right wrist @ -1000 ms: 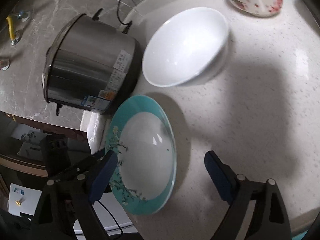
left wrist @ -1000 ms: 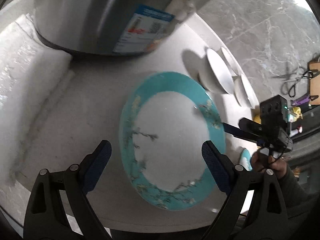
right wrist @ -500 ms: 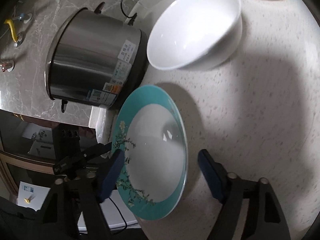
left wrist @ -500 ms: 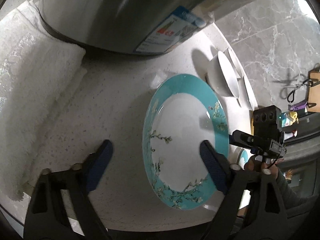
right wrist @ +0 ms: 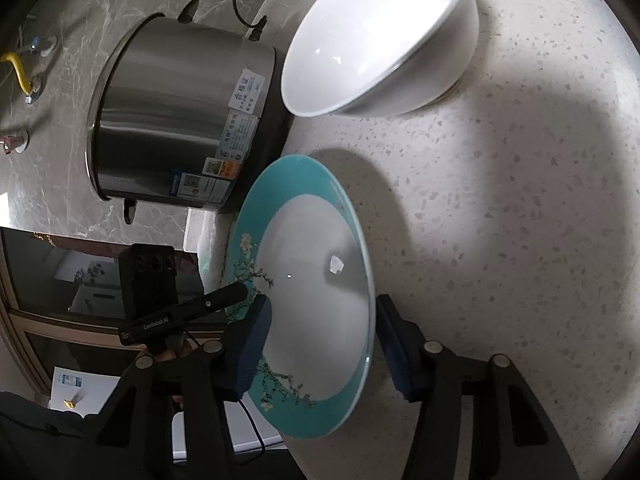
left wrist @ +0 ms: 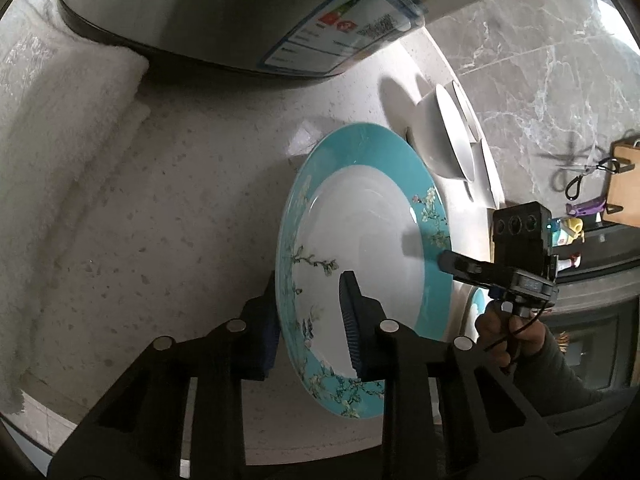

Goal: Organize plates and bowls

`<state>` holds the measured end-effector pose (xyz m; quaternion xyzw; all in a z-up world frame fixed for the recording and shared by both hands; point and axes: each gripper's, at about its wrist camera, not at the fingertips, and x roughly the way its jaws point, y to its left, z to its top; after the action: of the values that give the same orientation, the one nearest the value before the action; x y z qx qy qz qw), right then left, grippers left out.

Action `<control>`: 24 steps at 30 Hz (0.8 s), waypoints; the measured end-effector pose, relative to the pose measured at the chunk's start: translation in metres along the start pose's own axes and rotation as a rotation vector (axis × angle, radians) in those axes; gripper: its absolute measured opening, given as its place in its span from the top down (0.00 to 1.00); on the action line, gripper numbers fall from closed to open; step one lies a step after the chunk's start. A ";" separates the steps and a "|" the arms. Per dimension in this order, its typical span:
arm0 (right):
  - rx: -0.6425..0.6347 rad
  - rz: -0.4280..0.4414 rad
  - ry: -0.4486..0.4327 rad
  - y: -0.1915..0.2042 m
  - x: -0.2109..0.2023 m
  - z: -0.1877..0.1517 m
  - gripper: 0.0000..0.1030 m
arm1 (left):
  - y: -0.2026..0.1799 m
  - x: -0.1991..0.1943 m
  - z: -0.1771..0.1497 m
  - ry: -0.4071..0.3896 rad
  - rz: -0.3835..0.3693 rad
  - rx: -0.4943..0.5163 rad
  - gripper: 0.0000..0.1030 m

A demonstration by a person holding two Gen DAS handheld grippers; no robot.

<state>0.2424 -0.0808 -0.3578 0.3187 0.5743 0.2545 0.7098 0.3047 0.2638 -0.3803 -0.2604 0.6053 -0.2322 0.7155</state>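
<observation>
Speckled countertop (right wrist: 500, 208) bears teal-rimmed plate (right wrist: 312, 312), white bowl (right wrist: 380, 36), steel cooker (right wrist: 180, 120).

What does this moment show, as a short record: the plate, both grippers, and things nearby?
plate: teal-rimmed plate with floral pattern, on the speckled counter
left gripper: jaws have just been closing; now pinching the plate's rim
right gripper: jaws have just been closing; straddling the opposite rim, contact unclear
nearby: white bowl and steel cooker beyond the plate; white towel beside the cooker
</observation>
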 end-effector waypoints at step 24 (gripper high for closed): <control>0.080 -0.038 -0.014 -0.002 -0.030 -0.007 0.91 | -0.017 -0.012 0.004 -0.006 0.003 0.017 0.89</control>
<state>0.2289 -0.1026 -0.3411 0.3376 0.5850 0.2153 0.7053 0.3060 0.2591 -0.3592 -0.2542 0.6015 -0.2354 0.7198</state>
